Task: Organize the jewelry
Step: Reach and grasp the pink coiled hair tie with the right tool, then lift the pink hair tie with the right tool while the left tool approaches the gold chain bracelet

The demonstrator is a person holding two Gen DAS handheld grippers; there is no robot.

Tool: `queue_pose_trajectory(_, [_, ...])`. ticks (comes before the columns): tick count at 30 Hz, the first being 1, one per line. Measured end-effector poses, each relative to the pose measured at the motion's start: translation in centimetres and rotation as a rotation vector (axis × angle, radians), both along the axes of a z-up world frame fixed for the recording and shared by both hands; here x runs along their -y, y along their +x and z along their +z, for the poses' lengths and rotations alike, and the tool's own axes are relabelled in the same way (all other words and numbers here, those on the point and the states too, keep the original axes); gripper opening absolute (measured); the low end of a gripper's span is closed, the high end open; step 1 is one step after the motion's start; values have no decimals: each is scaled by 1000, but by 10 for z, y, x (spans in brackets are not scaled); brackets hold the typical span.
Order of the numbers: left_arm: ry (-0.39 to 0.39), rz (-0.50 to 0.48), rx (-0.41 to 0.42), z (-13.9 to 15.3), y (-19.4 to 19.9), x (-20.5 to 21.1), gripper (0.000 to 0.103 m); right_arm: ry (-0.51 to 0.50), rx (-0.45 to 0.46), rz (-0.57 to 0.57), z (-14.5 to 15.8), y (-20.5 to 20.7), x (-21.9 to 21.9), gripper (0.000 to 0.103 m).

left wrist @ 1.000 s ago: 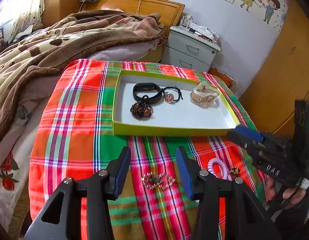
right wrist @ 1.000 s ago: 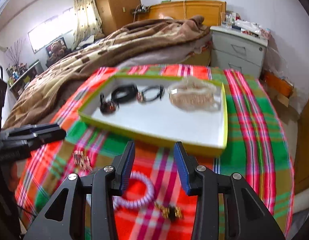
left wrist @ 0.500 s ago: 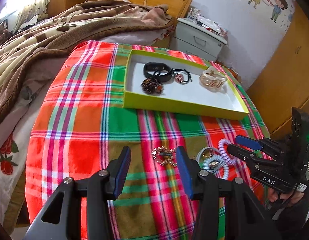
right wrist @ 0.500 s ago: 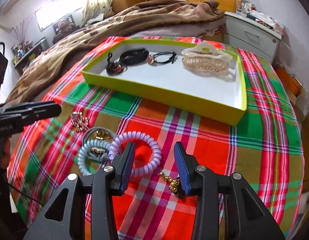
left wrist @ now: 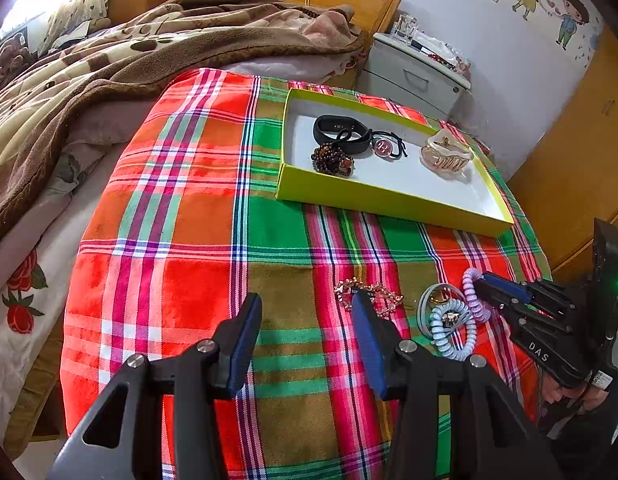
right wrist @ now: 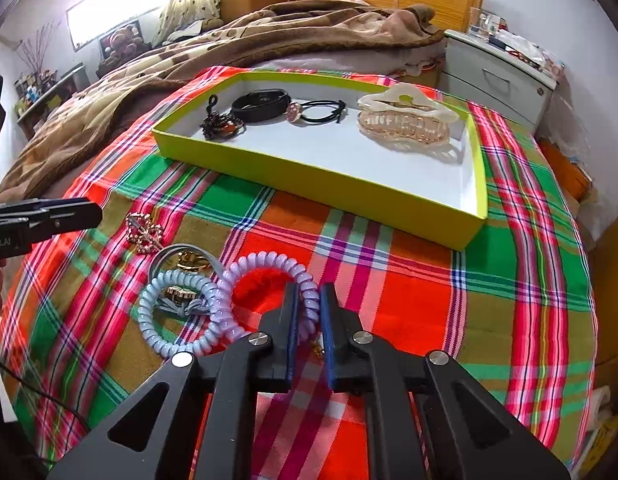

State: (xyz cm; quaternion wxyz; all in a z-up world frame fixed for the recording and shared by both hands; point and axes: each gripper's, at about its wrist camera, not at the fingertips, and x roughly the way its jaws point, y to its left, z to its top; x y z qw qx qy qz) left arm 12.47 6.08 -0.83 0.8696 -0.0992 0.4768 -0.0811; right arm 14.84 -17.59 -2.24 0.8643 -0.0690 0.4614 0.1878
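Right gripper [right wrist: 309,312] is clamped on the lilac spiral hair tie [right wrist: 269,280]; left gripper [left wrist: 305,340] hangs open. Springy coil could snag the blue one [right wrist: 177,316] lifting.

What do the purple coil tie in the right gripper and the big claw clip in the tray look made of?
Purple coil hair tie: glossy, smooth plastic, likely springy; highlights on every coil. The right gripper is shut on it.
Claw clip in the tray: hard translucent plastic, pinkish teeth you can see through, cream glossy top.

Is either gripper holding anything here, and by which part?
The right gripper is shut on the purple coil hair tie, pinching its near loop. The left gripper is open, holding nothing.
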Motion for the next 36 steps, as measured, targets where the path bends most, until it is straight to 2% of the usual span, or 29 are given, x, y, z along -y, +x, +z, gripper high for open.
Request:
queue_pose_trajectory(5, [24,-22,-10,-3,3,5,49,58,41,-78,12,-2,17,10])
queue_pose_trajectory(9, [70,-88,-10,-4,7,17,49,109,63,-127,23,-7,31,10])
queue_pose_trajectory(11, [85,-139,6,-3,9,25,53,118,71,-142,27,-10,35,10])
queue_pose_trajectory(13, [128,-193,11,-6,12,35,54,130,80,-151,31,-14,39,10])
queue_pose_trajectory(15, [174,-188,8,-9,15,41,54,140,89,-157,35,-17,41,10])
queue_pose_trajectory(21, [142,-237,1,-10,14,49,54,159,104,-171,40,-23,44,10])
queue_pose_trajectory(24, [105,-296,-11,-10,7,57,54,168,99,-181,39,-23,46,10])
queue_pose_trajectory(26, [128,-337,0,-10,-2,63,54,171,95,-184,38,-23,47,10])
queue_pose_trajectory(30, [137,-343,28,-4,-5,62,54,172,91,-192,36,-23,48,10])
queue_pose_trajectory(32, [207,-312,57,-2,1,60,54,173,91,-195,36,-24,48,10])
queue_pose_trajectory(36, [264,-321,55,-8,13,59,54,175,95,-194,37,-26,48,10])
